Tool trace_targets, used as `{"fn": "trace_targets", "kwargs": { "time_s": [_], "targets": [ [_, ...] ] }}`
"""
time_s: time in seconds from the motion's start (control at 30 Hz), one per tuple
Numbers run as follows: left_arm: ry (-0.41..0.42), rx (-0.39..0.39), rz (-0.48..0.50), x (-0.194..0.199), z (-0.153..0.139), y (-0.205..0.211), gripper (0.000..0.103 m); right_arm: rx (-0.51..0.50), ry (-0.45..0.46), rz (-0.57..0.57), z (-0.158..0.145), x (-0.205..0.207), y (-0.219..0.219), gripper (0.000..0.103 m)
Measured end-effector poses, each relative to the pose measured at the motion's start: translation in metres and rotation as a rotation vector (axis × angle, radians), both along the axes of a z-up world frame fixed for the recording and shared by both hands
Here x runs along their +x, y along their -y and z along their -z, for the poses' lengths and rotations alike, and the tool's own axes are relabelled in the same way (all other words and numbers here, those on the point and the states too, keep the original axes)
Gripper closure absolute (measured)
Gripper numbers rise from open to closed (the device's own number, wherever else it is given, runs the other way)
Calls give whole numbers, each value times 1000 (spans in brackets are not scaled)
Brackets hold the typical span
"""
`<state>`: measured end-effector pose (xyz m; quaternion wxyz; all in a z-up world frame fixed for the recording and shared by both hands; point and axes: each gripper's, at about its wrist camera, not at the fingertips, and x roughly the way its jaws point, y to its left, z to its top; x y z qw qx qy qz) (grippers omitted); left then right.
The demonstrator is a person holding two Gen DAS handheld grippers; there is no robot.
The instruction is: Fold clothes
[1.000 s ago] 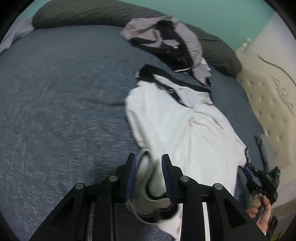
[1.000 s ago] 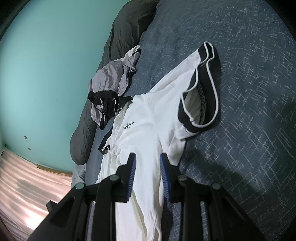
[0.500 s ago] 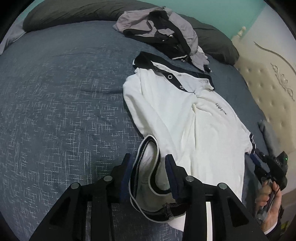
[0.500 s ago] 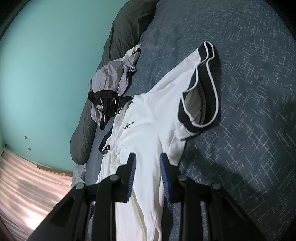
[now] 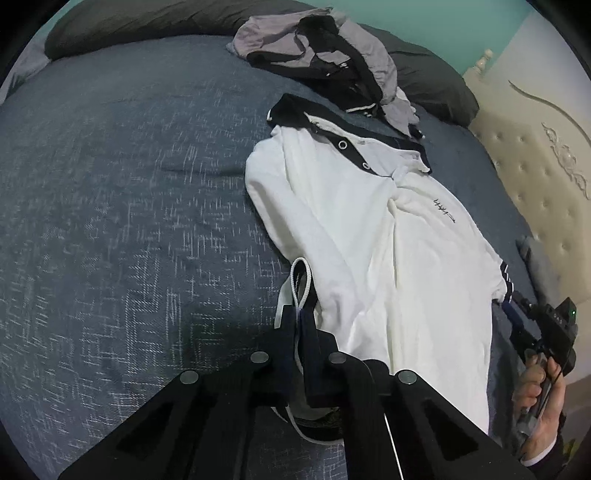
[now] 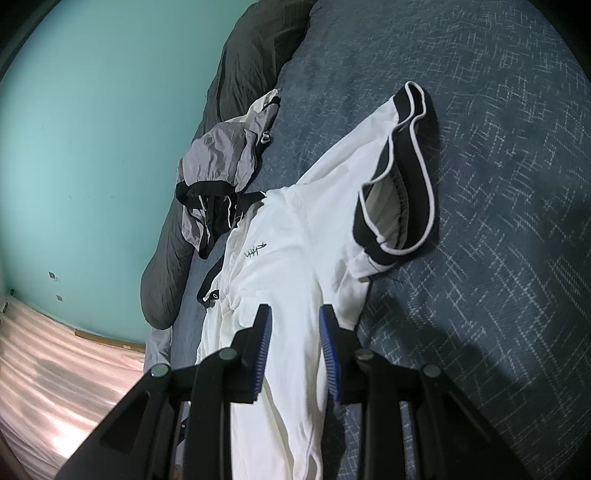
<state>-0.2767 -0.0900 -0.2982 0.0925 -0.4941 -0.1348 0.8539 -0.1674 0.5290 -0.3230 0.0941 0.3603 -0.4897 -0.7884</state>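
While the left gripper [image 5: 297,316] sits clamped on the black, white-piped sleeve cuff [image 5: 301,280] of the white polo shirt [image 5: 376,258], its jaws have just closed, with the cuff's white edge pinched between the pads. Left of it is bare blue-grey bedspread [image 5: 110,221], with a dark pillow [image 5: 147,22] along the top edge. The shirt lies spread on the bedspread, black collar [image 5: 295,110] toward the pillow, snap placket open, small black script logo on the chest. Just beyond the collar, touching it, is a crumpled grey and black garment [image 5: 325,55]. At far right in the left wrist view, a hand [image 5: 541,384] holds the right gripper [image 5: 511,314] at the shirt's other sleeve, near a cream tufted headboard [image 5: 535,177].

In the right wrist view: teal wall [image 6: 92,129] left, then pillow [image 6: 166,258], grey and black garment [image 6: 218,166], shirt [image 6: 295,258]. Right gripper [image 6: 295,350] has its blue pads apart, white fabric running between and under them; cannot tell if the pads actually press it. Far cuff [image 6: 410,184] lies open on the bedspread [image 6: 498,184], right side.
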Motion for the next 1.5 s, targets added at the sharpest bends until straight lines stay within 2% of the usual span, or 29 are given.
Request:
{"fn": "trace_targets", "kwargs": {
  "time_s": [0.27,0.47,0.6,0.8,0.93,1.0,1.13,1.2,1.27,1.3,1.5],
  "targets": [
    [-89,-2,-98,5,-40,35,100,1,0,-1,0,0,0,76],
    [-92,-13,-282,11,-49,92,100,4,1,-5,0,0,2,76],
    [-72,-12,-398,17,-41,130,100,8,1,-5,0,0,2,76],
    [-22,22,-472,17,-16,158,100,14,3,-10,1,-1,5,76],
    [30,87,-485,15,1,164,100,17,7,-10,2,-3,5,76],
    [62,92,-483,14,10,163,99,17,9,-13,3,-4,6,76],
    [71,117,-500,21,13,165,96,18,6,-17,2,-5,7,76],
    [66,116,-511,25,9,165,87,19,4,-15,1,-5,7,76],
    [43,115,-511,31,1,163,72,16,5,-15,2,-4,6,76],
    [30,115,-506,35,-4,161,69,15,6,-15,2,-4,6,76],
    [26,141,-348,37,-16,117,62,16,2,-22,1,-3,8,76]
  ]
}}
